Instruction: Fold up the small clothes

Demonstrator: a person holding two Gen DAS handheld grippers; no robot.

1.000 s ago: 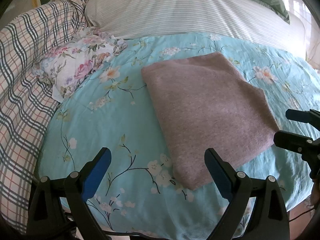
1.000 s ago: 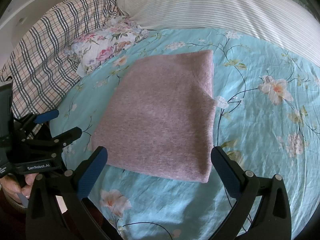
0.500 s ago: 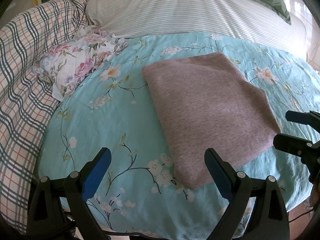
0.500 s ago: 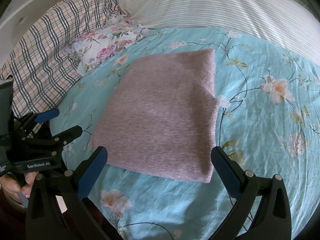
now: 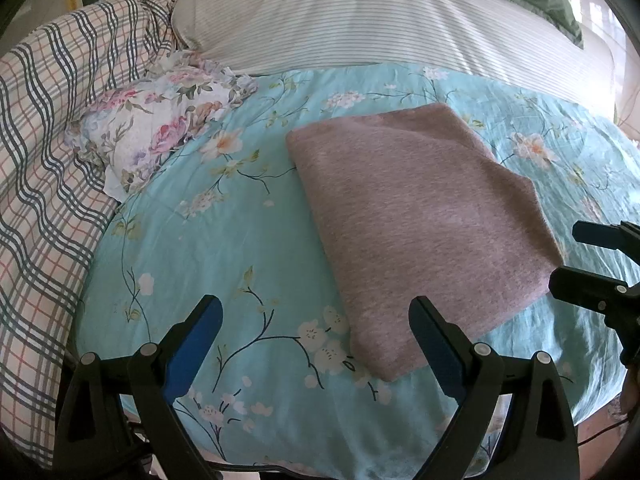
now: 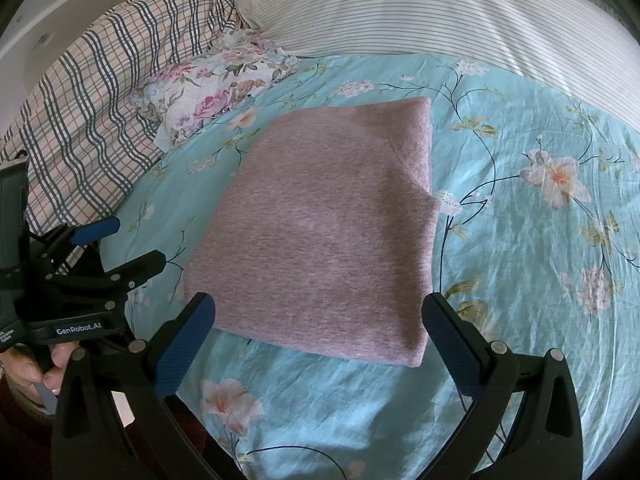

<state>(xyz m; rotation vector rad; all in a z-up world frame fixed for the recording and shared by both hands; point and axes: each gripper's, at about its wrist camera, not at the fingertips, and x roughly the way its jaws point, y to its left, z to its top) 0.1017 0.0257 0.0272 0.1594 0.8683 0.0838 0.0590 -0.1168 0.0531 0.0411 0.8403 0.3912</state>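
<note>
While nothing has shifted over the last second, your left gripper (image 5: pixel 314 346) and right gripper (image 6: pixel 318 344) both stay spread wide and empty, hovering just short of the near edge of the pink garment (image 6: pixel 320 224). It lies flat, folded into a neat rectangle, on the floral sheet (image 6: pixel 520 240), so the folding looks finished.

Both cameras look down and forward from near the bed's (image 5: pixel 248 240) foot edge. The left view sits further left. Both share the folded pink garment (image 5: pixel 416 216) (image 6: pixel 328 224).

Folded mauve garment (image 6: pixel 324 232) flat on floral sheet (image 6: pixel 520 240); right gripper (image 6: pixel 318 328) jaws spread
</note>
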